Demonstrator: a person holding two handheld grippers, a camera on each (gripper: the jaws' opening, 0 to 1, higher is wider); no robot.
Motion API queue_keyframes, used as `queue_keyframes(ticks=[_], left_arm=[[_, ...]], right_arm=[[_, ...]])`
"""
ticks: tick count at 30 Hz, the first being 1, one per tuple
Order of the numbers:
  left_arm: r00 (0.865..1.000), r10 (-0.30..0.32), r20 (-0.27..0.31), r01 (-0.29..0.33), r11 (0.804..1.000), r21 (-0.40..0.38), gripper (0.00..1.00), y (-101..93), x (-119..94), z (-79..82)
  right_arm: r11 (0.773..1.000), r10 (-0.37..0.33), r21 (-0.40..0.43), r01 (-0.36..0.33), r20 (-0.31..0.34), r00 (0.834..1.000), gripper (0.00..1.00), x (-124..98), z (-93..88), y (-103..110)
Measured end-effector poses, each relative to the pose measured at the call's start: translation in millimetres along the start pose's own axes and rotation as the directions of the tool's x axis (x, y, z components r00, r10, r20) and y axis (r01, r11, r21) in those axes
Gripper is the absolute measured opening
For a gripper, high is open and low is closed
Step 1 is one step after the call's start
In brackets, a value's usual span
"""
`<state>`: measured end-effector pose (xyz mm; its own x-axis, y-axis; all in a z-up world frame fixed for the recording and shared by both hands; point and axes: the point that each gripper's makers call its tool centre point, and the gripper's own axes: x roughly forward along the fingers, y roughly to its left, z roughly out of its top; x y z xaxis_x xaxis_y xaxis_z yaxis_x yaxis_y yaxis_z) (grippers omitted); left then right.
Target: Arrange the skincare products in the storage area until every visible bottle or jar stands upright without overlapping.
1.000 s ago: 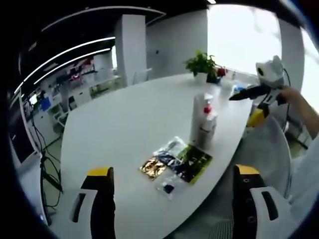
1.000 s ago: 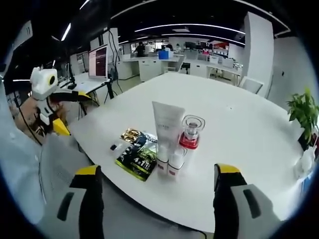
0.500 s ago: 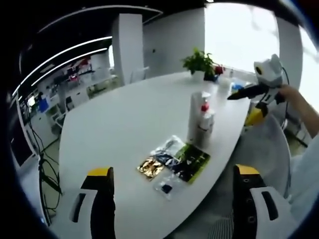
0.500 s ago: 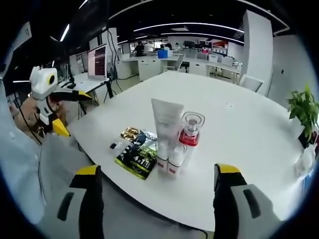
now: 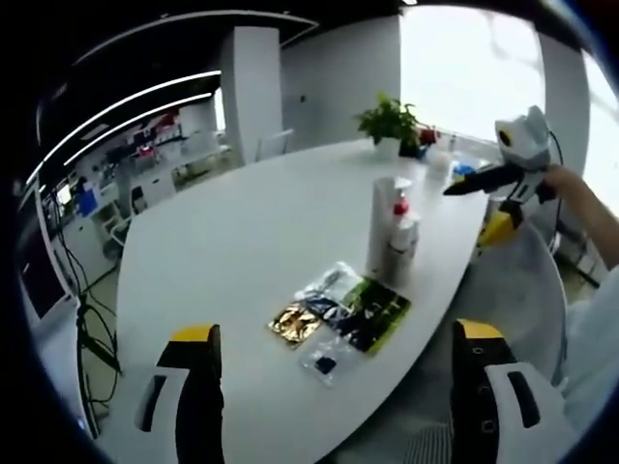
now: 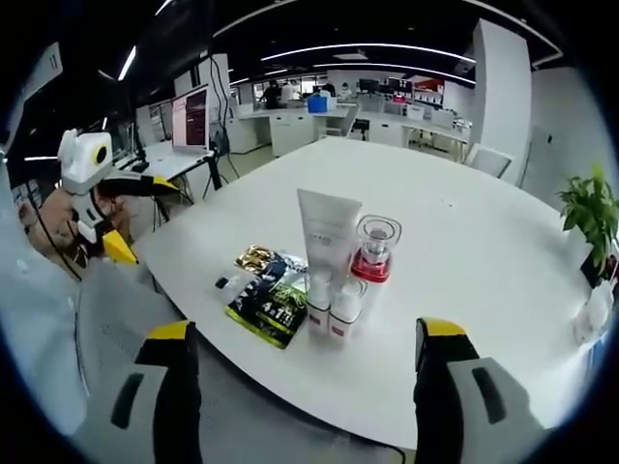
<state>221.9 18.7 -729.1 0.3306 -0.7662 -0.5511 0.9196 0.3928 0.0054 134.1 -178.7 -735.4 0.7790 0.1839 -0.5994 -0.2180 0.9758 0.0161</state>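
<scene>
A tall white tube stands upright on the white table, with a clear jar with a red band beside it and two small white bottles in front. The same group stands near the table's right edge in the left gripper view. Flat sachets, green, gold and dark, lie next to them. My left gripper is open, well short of the products. My right gripper is open too, off the table's near edge. Each gripper appears in the other's view, held in a hand.
A potted green plant stands at the table's far end with small items near it. A grey chair back is beside the table. Desks and monitors fill the office behind.
Both views have shifted only slightly with the hands. The products and sachets stay where they were, and both grippers remain open.
</scene>
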Motion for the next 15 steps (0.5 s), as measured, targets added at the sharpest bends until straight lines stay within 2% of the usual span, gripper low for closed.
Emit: queue_keyframes(ticks=[5, 15], left_arm=[[1.000, 0.013, 0.010, -0.013, 1.000, -0.015, 0.97, 0.0, -2, -1.0], [1.000, 0.004, 0.021, -0.003, 1.000, -0.030, 0.97, -3.0, -3, -3.1]], right_arm=[[1.000, 0.015, -0.007, -0.016, -0.029, 0.999, 0.94, 3, -2.8, 1], [0.999, 0.016, -0.031, -0.017, -0.022, 1.000, 0.93, 6, 9.6, -2]])
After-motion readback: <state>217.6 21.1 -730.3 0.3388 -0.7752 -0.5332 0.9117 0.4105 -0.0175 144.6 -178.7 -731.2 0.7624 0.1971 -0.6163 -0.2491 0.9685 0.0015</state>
